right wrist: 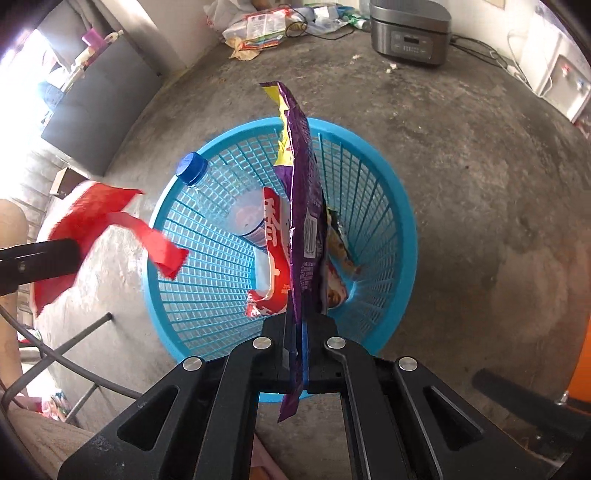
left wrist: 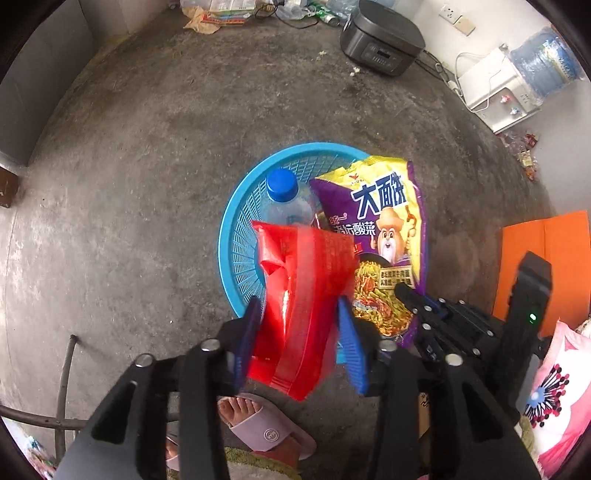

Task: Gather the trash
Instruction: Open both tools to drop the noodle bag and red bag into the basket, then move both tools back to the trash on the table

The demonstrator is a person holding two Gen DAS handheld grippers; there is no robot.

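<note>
A blue mesh basket (left wrist: 236, 236) (right wrist: 207, 295) stands on the concrete floor. In it lie a clear bottle with a blue cap (left wrist: 282, 192) (right wrist: 218, 192) and some wrappers (right wrist: 273, 266). My left gripper (left wrist: 299, 325) is shut on a red plastic wrapper (left wrist: 306, 288) and holds it above the basket's near rim; the wrapper also shows at the left of the right wrist view (right wrist: 99, 221). My right gripper (right wrist: 297, 347) is shut on a purple and yellow noodle packet (right wrist: 303, 206) (left wrist: 384, 236), which hangs edge-on over the basket.
A dark cooker (left wrist: 380, 44) (right wrist: 410, 29) and cables sit at the far side. Loose paper and bags (right wrist: 258, 29) lie by the far wall. A water dispenser (left wrist: 495, 92) stands at right. An orange mat (left wrist: 546, 258) is near right. A sandalled foot (left wrist: 258, 424) is below.
</note>
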